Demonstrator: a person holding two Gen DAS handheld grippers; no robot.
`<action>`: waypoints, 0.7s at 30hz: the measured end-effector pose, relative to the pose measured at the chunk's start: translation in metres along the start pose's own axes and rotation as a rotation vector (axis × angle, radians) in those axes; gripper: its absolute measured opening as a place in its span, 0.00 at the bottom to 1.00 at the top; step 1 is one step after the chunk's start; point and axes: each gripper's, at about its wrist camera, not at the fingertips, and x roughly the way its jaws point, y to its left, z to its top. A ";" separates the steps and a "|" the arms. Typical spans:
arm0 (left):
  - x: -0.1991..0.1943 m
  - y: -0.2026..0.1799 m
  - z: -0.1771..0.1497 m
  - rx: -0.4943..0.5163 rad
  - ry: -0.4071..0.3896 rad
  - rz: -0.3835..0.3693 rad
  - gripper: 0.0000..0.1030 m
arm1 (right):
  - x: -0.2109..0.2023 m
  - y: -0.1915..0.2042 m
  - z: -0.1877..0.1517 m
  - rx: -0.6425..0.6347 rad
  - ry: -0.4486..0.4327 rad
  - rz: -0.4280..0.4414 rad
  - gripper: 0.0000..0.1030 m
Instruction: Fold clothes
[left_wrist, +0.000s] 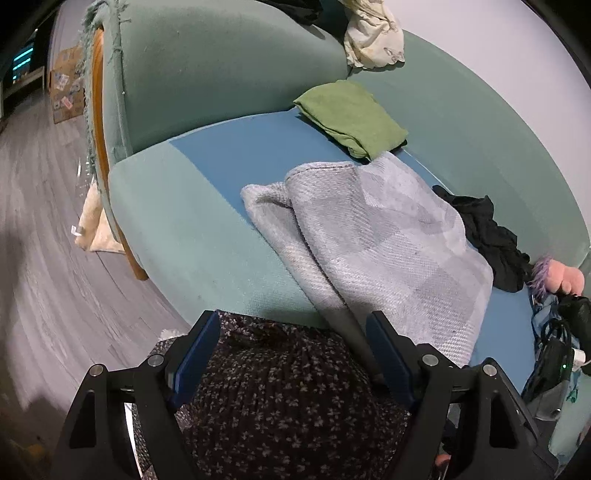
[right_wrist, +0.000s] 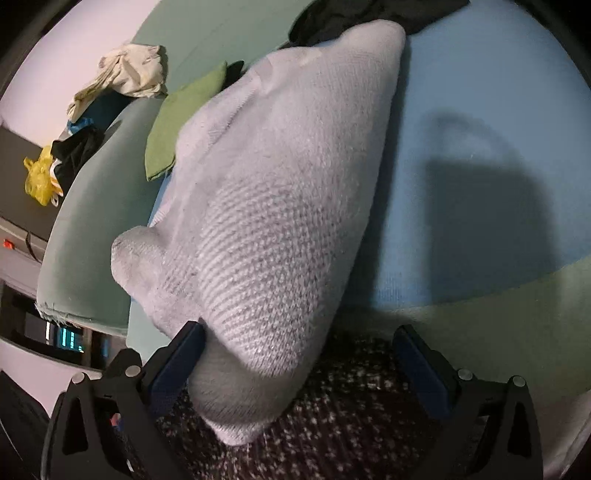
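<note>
The left gripper (left_wrist: 293, 354) is being held with its jaws spread wide, nothing being pinched between the blue pads (left_wrist: 195, 354). A dark floral garment (left_wrist: 280, 398) is lying beneath and between them, at the 6 o'clock edge of the left wrist view. Just beyond it, toward 1 o'clock, a grey knit sweater (left_wrist: 380, 247) is being shown partly folded on the blue seat cover (left_wrist: 243, 155) of a green sofa (left_wrist: 207, 62), its near end hanging over the seat's front edge. At 12 o'clock a folded green cloth (left_wrist: 351, 116) is resting just past the sweater, and a cream garment (left_wrist: 373, 35) is draped on the backrest. A black garment (left_wrist: 487, 236) is lying at 3 o'clock, just beside the sweater.

The right gripper (right_wrist: 301, 363) is likewise being held spread apart. The sweater's (right_wrist: 273, 206) near end is lying between its jaws, touching the left pad, over the floral garment (right_wrist: 343, 413).
</note>
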 end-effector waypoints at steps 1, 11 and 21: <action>0.000 0.000 0.000 -0.001 0.002 -0.003 0.79 | 0.001 -0.001 0.000 0.004 0.003 0.007 1.00; 0.000 0.000 0.000 0.002 0.000 0.010 0.79 | 0.003 -0.007 -0.004 0.003 -0.004 0.036 1.00; -0.002 0.000 0.000 0.007 -0.025 0.040 0.79 | 0.002 -0.007 -0.002 -0.001 0.003 0.022 1.00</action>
